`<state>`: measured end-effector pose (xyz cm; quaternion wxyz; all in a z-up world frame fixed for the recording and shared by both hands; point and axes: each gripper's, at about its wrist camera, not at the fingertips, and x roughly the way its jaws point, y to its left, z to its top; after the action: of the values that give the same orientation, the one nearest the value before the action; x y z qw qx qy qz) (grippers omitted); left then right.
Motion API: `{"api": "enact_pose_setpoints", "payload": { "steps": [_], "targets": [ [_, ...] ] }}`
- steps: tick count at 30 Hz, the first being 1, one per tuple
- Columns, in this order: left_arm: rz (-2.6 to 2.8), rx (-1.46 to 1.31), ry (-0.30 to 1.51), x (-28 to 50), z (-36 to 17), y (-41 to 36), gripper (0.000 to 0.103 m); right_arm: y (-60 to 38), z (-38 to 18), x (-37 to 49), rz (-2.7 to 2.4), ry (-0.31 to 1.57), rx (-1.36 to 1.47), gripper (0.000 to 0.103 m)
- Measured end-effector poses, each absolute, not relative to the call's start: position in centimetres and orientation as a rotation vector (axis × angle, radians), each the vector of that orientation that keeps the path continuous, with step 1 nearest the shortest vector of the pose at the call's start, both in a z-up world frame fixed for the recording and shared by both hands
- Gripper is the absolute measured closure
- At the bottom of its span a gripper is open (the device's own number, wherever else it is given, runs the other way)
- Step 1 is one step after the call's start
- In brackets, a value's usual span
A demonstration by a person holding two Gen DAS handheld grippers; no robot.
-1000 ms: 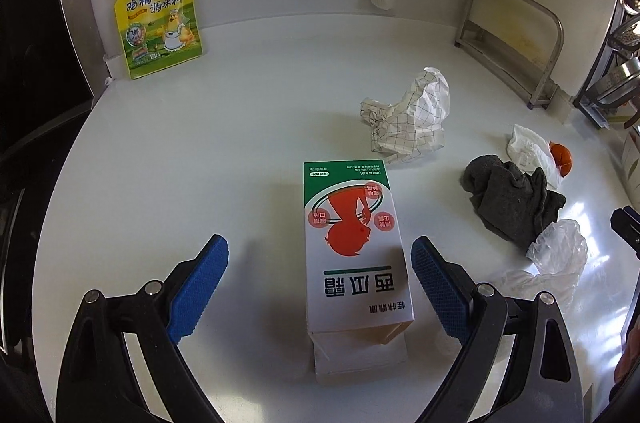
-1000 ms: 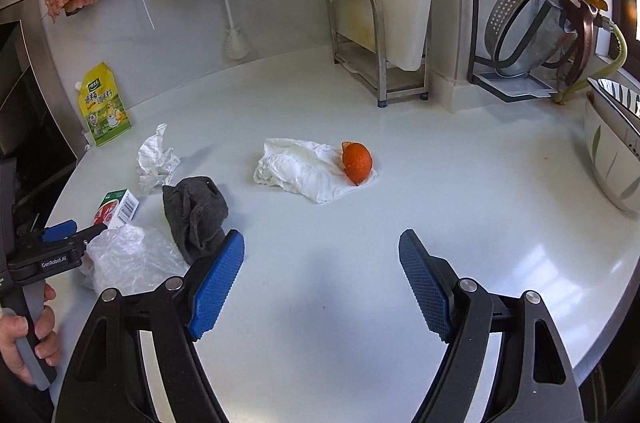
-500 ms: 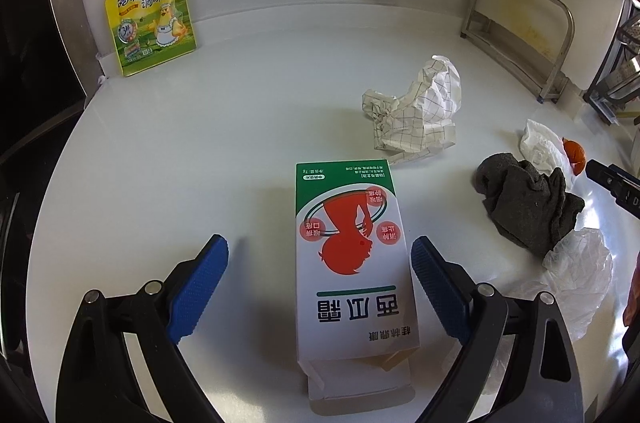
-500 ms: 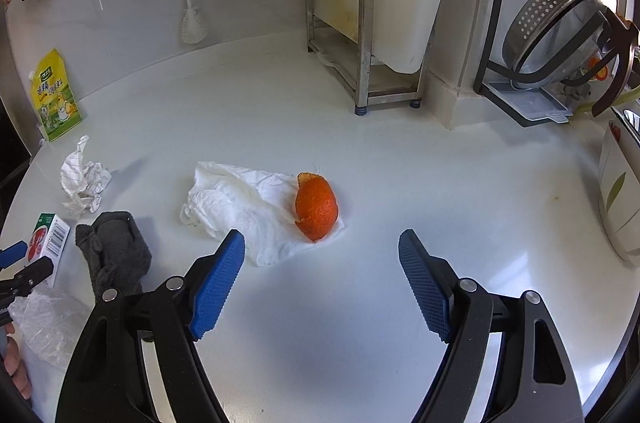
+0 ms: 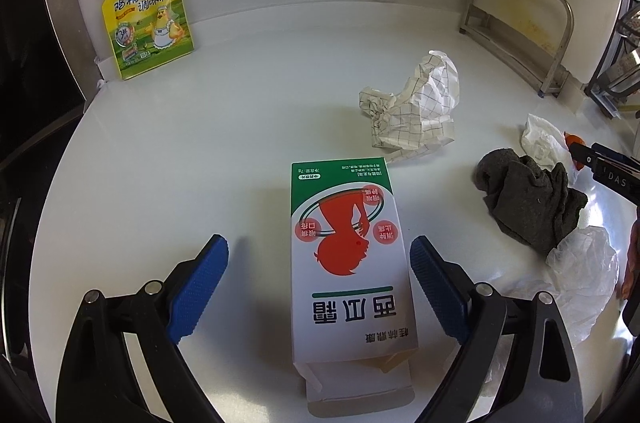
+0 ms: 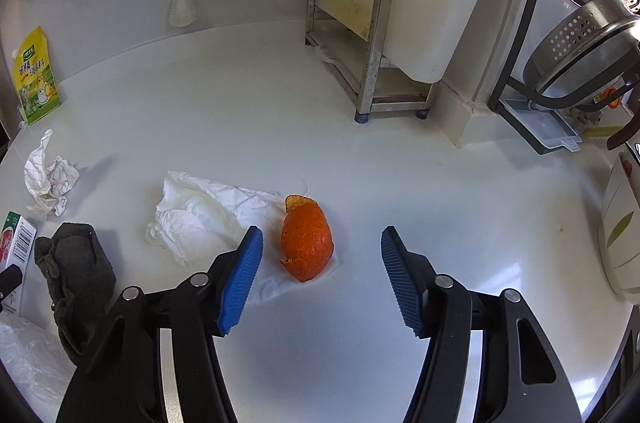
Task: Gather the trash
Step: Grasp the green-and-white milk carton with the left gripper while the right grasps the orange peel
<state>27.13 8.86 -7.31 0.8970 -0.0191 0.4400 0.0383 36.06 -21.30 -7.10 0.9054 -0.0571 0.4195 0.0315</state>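
A white, green and red carton [image 5: 348, 263] lies flat on the white counter between the fingers of my left gripper [image 5: 318, 243], which is open; neither pad presses on it. An orange peel [image 6: 306, 243] rests on the edge of a white tissue [image 6: 200, 215]. My right gripper [image 6: 322, 234] stands around the peel with its jaws closing, and its pads are still clear of the peel. Other trash lies on the counter: a crumpled checked paper [image 5: 416, 111], a dark grey cloth [image 5: 532, 199] and a clear plastic bag [image 5: 580, 267].
A yellow seasoning pouch [image 5: 148, 15] leans on the back wall at the left. A metal rack [image 6: 360, 23] holding a white board stands at the back, with a brush [image 6: 182, 3] hanging beside it. A dish rack with a colander [image 6: 580, 55] and a bowl [image 6: 620, 223] are at the right.
The right gripper has moved in over the tissue until the orange peel lies between its fingers, and its jaws have narrowed. The left gripper has edged a little closer over the carton.
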Motion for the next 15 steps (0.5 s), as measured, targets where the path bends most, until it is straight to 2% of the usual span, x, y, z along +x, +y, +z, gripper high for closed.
{"api": "enact_pose_setpoints", "payload": {
  "steps": [2, 4, 7, 15],
  "targets": [
    [0.077, -0.035, 0.915, 27.19, -7.37, 8.74, 0.016, -21.06, -7.42, 36.30, 0.071, 0.876, -0.130, 0.055],
    [0.075, -0.036, 0.921, 27.23, -7.48, 8.72, 0.022, -20.89, -7.55, 36.38, 0.075, 0.884, -0.132, 0.066],
    [0.070, -0.042, 0.929, 27.33, -7.61, 8.72, 0.030, -20.92, -7.49, 36.30, 0.078, 0.880, -0.125, 0.077],
    [0.057, -0.041, 0.918, 27.18, -7.56, 8.44, 0.051, -21.19, -7.11, 35.79, 0.094, 0.866, -0.095, 0.085]
  ]
}}
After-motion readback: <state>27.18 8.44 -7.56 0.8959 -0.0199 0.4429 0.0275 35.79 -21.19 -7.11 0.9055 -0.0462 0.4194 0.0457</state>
